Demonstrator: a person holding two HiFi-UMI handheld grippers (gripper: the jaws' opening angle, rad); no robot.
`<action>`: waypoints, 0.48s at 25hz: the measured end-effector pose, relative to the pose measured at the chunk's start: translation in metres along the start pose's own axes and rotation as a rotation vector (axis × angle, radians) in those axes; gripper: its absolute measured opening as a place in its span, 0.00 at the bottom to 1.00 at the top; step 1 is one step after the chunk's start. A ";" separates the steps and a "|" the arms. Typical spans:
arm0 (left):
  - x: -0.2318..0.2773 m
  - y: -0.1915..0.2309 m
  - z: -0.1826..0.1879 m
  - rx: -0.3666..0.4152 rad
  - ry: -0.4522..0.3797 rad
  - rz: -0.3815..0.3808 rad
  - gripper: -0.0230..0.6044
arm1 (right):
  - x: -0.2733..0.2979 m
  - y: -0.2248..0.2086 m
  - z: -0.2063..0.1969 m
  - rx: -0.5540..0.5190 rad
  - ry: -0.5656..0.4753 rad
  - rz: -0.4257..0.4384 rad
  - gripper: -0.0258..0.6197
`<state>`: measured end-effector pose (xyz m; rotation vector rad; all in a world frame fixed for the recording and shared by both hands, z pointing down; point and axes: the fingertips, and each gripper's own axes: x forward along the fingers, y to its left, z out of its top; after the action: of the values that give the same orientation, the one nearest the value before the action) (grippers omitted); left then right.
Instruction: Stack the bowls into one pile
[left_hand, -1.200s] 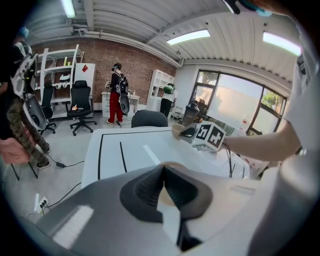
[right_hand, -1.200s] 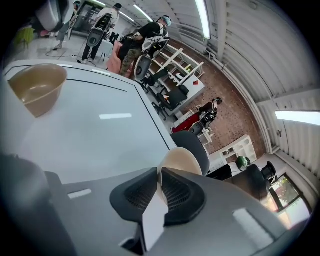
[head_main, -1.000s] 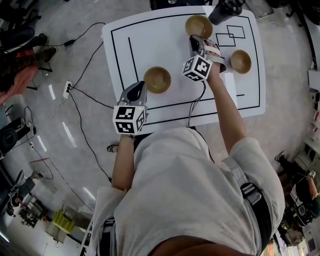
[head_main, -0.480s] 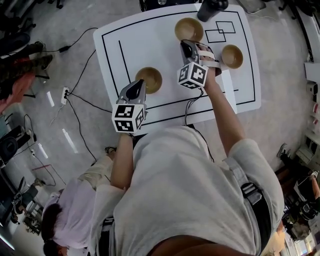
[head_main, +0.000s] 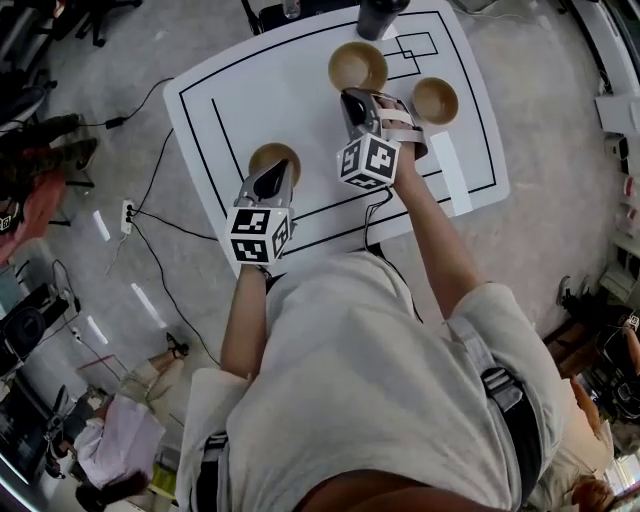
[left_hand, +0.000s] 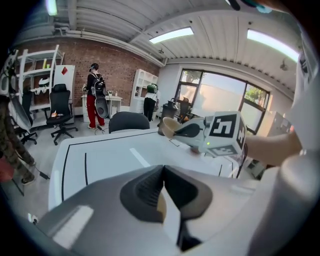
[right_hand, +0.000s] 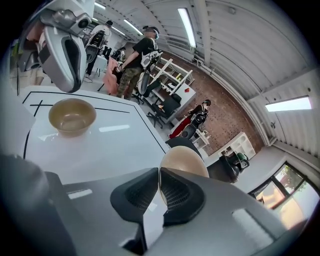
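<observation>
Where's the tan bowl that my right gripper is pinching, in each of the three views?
Head view: tan round bowl at top centre, its near rim in the right gripper.
Left gripper view: small, mid-frame, at that gripper's tip.
Right gripper view: tan dome just beyond the shut jaws, lower centre.
Shared landmark: the white table with black lines.
The left gripper pinches another tan bowl.
</observation>
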<state>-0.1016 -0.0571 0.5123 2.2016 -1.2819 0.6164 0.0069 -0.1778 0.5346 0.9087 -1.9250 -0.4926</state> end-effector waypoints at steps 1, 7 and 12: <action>0.002 -0.004 0.001 0.007 0.004 -0.009 0.04 | -0.004 -0.001 -0.002 0.006 0.002 -0.001 0.07; 0.016 -0.025 0.007 0.065 0.028 -0.073 0.04 | -0.026 -0.008 -0.028 0.056 0.044 -0.034 0.07; 0.026 -0.047 0.006 0.097 0.049 -0.115 0.04 | -0.041 -0.013 -0.055 0.086 0.083 -0.053 0.07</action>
<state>-0.0481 -0.0576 0.5143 2.3053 -1.1132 0.6964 0.0717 -0.1536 0.5301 1.0225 -1.8619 -0.3995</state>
